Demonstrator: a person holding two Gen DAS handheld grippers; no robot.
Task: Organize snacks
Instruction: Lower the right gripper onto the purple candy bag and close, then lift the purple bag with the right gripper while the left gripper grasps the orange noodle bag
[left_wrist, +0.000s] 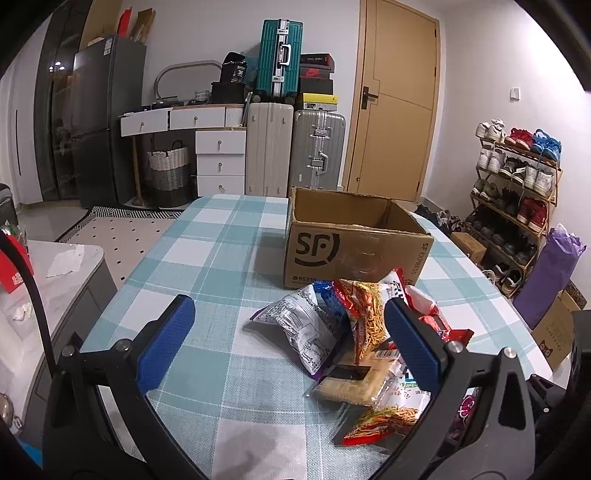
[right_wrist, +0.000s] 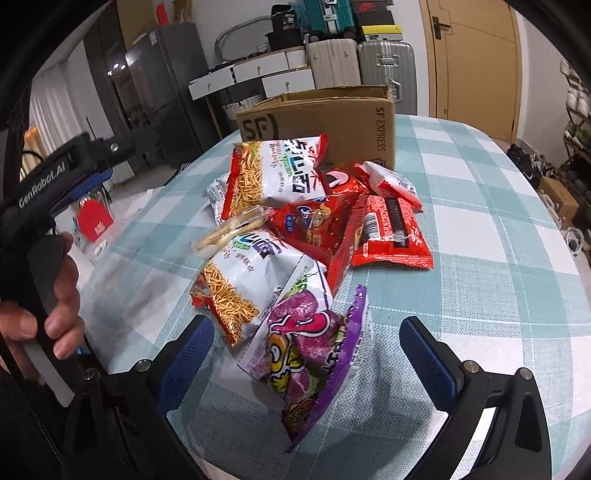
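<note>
Snack pile (right_wrist: 295, 229) sits on the counter (right_wrist: 498, 258) just before the box (right_wrist: 332, 118). Right gripper (right_wrist: 306, 354) fingers spread wide, the purple bag (right_wrist: 306, 354) lying between them, untouched. Left gripper (left_wrist: 291, 343) also open, its right finger beside the pile.

Snack pile (right_wrist: 295, 236) crowds counter (left_wrist: 207, 258) mid-right, touching cardboard box (left_wrist: 351, 247) front. Box top open, reachable from above. Bare cloth left of pile & right of it (right_wrist: 498, 258).

One cardboard box (right_wrist: 317, 122), two noodle-snack bags (right_wrist: 273, 170), two purple bags (right_wrist: 306, 354)
</note>
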